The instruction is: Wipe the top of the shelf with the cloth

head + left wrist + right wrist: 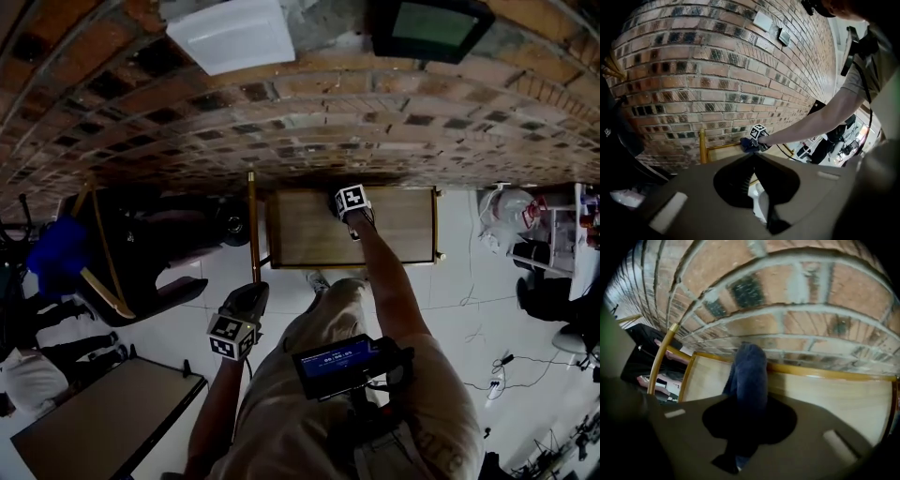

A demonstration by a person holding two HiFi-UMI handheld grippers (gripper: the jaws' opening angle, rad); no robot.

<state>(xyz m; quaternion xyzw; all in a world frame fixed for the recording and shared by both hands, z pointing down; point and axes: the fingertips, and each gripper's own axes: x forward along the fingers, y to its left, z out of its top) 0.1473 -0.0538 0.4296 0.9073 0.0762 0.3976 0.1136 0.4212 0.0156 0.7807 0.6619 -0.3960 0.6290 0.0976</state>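
Your right gripper (349, 204) pinches the dark blue soft cloth (750, 371) at the back of the pale wooden shelf top (300, 230), your left gripper (753, 158) hangs closed and empty, so push too far and the cloth could catch on the yellow back rail (825, 372) and slip out.

The dark blue cloth (749, 376) is bunched against the far rail of the shelf (834, 399). The shelf top is pale, yellow-framed wood.
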